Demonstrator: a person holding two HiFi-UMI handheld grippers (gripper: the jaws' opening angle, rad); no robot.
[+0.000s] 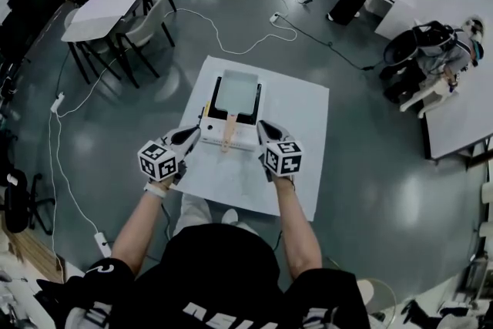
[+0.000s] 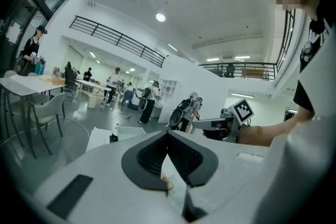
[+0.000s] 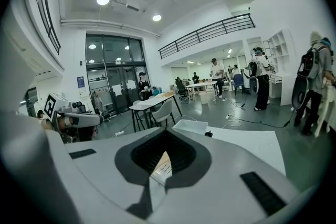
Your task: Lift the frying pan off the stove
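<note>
Grey square frying pan [image 1: 235, 91] sat on white stove [image 1: 245, 136], ahead of and between both claws, wooden handle [image 1: 229, 133] pointing back between them. Left claw [image 1: 196, 135], right claw [image 1: 263, 129] closed tight, empty, flanking stove.

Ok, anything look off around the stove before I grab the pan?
Nothing stands out. The frying pan sits square on the stove, wooden handle toward the person, no spill on the table. Left gripper and right gripper flank it, both shut.

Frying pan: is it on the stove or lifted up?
On the stove. The head view shows the frying pan lying flat on it, with its wooden handle pointing toward the person.
</note>
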